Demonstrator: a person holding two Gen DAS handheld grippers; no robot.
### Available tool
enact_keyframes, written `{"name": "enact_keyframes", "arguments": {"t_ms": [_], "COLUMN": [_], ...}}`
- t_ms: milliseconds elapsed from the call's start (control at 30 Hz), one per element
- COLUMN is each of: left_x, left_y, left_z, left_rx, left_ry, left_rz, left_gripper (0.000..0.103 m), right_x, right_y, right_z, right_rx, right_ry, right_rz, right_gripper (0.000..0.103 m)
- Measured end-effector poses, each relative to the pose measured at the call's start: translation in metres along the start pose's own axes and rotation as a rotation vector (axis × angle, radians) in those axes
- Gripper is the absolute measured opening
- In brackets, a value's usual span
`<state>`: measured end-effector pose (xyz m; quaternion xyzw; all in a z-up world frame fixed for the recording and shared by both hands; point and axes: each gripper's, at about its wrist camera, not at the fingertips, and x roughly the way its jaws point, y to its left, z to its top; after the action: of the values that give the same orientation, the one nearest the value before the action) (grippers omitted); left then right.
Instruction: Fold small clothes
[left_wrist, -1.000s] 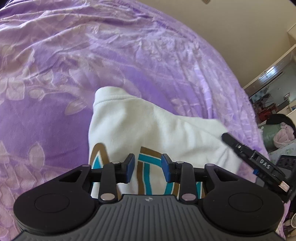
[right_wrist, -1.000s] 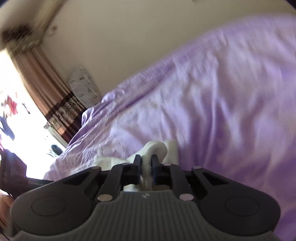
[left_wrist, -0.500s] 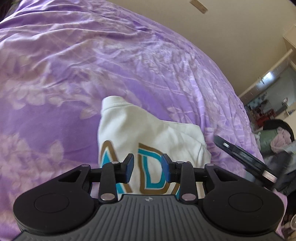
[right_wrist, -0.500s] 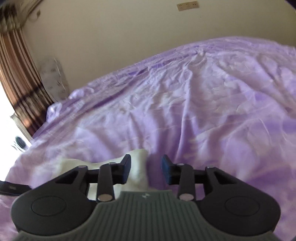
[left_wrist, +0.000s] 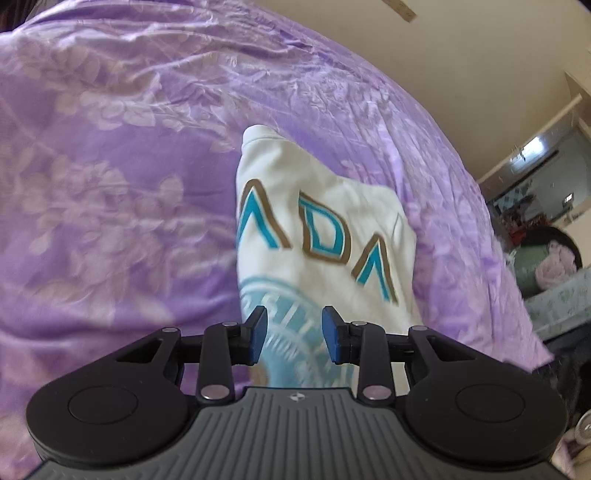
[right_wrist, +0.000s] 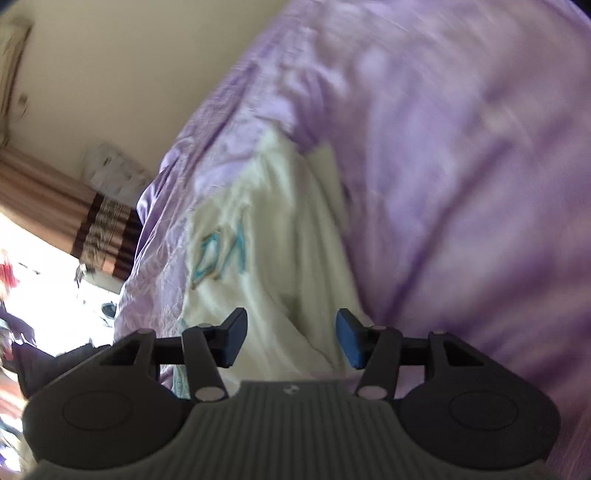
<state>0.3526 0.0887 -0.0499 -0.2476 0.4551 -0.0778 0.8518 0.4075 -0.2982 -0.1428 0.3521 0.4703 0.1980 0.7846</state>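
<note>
A small white shirt (left_wrist: 325, 221) with teal and brown letters and a pale blue round print lies folded on the purple bedspread (left_wrist: 110, 184). My left gripper (left_wrist: 294, 334) hovers open above the shirt's near end, nothing between its blue pads. In the right wrist view the same white shirt (right_wrist: 280, 236) lies in a long folded strip. My right gripper (right_wrist: 291, 338) is over its near end, jaws opening, with no cloth pinched between them.
The purple floral bedspread (right_wrist: 443, 166) covers nearly everything in both views. A cream wall (left_wrist: 480, 55) and a doorway to a cluttered room (left_wrist: 535, 206) lie at the right. A brown curtain (right_wrist: 74, 221) and a bright window are at the left.
My right gripper let go of the white cloth, spread its jaws, rolled and drew back. My left gripper pulled back, so more of the shirt's lettering shows. The right gripper has left the left wrist view.
</note>
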Motion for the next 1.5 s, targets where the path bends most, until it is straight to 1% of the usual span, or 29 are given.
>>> {"name": "enact_keyframes", "arguments": {"t_ms": [100, 167, 200, 233, 267, 300, 367, 433, 467, 533, 567, 600, 633, 733, 800, 867, 900, 933, 1000, 1067, 1167, 1200, 1233, 1300, 1333, 1367, 1433, 1500], "left_x": [-0.013, -0.017, -0.018, -0.017, -0.016, -0.014, -0.01, -0.008, -0.008, -0.007, -0.006, -0.004, -0.001, 0.006, 0.01, 0.013, 0.014, 0.014, 0.011, 0.007, -0.001, -0.004, -0.005, -0.005, -0.003, 0.001, 0.011, 0.017], "left_y": [0.006, 0.012, 0.016, 0.02, 0.023, 0.027, 0.03, 0.028, 0.025, 0.017, 0.013, 0.01, 0.006, -0.001, -0.003, -0.003, -0.002, -0.002, 0.0, -0.002, -0.011, -0.016, -0.021, -0.029, -0.032, -0.033, -0.031, -0.027], "left_z": [-0.012, -0.017, -0.019, -0.021, -0.021, -0.022, -0.023, -0.023, -0.022, -0.02, -0.018, -0.018, -0.018, -0.02, -0.023, -0.027, -0.029, -0.031, -0.034, -0.038, -0.048, -0.052, -0.058, -0.07, -0.076, -0.081, -0.087, -0.09], "left_rx": [0.017, 0.004, -0.007, -0.024, -0.047, -0.073, -0.103, -0.102, -0.094, -0.071, -0.059, -0.048, -0.042, -0.034, -0.037, -0.053, -0.062, -0.07, -0.078, -0.059, 0.029, 0.078, 0.131, 0.233, 0.267, 0.286, 0.288, 0.264], "left_ry": [0.007, 0.014, 0.011, 0.011, 0.014, 0.018, 0.033, 0.037, 0.036, 0.034, 0.038, 0.044, 0.051, 0.071, 0.077, 0.093, 0.104, 0.109, 0.101, 0.096, 0.1, 0.1, 0.097, 0.09, 0.087, 0.09, 0.093, 0.064], "left_rz": [0.015, 0.028, 0.035, 0.04, 0.041, 0.038, 0.035, 0.041, 0.04, 0.034, 0.034, 0.035, 0.035, 0.028, 0.022, 0.01, 0.004, -0.002, -0.012, -0.022, 0.002, 0.018, 0.04, 0.094, 0.119, 0.139, 0.171, 0.18], "left_gripper": [0.037, 0.037, 0.037, 0.037, 0.037, 0.037, 0.037, 0.037, 0.037, 0.037, 0.037, 0.037, 0.037, 0.037, 0.037, 0.039, 0.041, 0.041, 0.041, 0.042, 0.044, 0.047, 0.049, 0.049, 0.049, 0.049, 0.049, 0.049], "right_x": [0.011, 0.016, 0.02, 0.022, 0.024, 0.025, 0.023, 0.015, 0.007, -0.013, -0.023, -0.029, -0.029, -0.003, 0.005, 0.002, -0.001, -0.003, -0.006, -0.007, -0.011, -0.014, -0.017, -0.024, -0.027, -0.03, -0.031, -0.032], "right_y": [-0.015, -0.019, -0.019, -0.018, -0.017, -0.017, -0.018, -0.012, -0.003, 0.02, 0.029, 0.034, 0.033, 0.005, -0.006, -0.004, -0.003, -0.003, -0.005, -0.008, -0.006, -0.004, -0.001, 0.005, 0.007, 0.008, 0.008, 0.001], "right_z": [0.0, -0.002, -0.002, -0.004, -0.004, -0.004, -0.004, -0.003, -0.001, 0.003, 0.004, 0.005, 0.004, -0.002, -0.003, -0.002, -0.003, -0.003, -0.004, -0.004, -0.003, -0.002, -0.002, -0.005, -0.007, -0.009, -0.011, -0.011], "right_rx": [0.069, 0.098, 0.098, 0.091, 0.083, 0.075, 0.082, 0.046, 0.01, -0.1, -0.152, -0.191, -0.205, -0.153, -0.136, -0.143, -0.15, -0.159, -0.165, -0.159, -0.165, -0.166, -0.169, -0.172, -0.173, -0.172, -0.154, -0.106], "right_ry": [0.042, 0.048, 0.054, 0.058, 0.059, 0.06, 0.044, 0.011, -0.019, -0.08, -0.106, -0.118, -0.111, -0.018, -0.001, -0.015, -0.029, -0.043, -0.069, -0.066, -0.074, -0.079, -0.085, -0.1, -0.106, -0.109, -0.109, -0.093], "right_rz": [0.058, 0.096, 0.111, 0.109, 0.101, 0.104, 0.133, 0.144, 0.151, 0.169, 0.16, 0.124, 0.073, -0.075, -0.078, -0.075, -0.083, -0.101, -0.14, -0.13, -0.118, -0.105, -0.095, -0.078, -0.064, -0.051, -0.042, -0.019], "right_gripper": [0.05, 0.045, 0.041, 0.032, 0.026, 0.022, 0.015, 0.013, 0.012, 0.011, 0.01, 0.01, 0.01, 0.01, 0.01, 0.009, 0.006, 0.0, 0.0, 0.0, 0.0, 0.003, 0.006, 0.022, 0.035, 0.037, 0.037, 0.037]}}
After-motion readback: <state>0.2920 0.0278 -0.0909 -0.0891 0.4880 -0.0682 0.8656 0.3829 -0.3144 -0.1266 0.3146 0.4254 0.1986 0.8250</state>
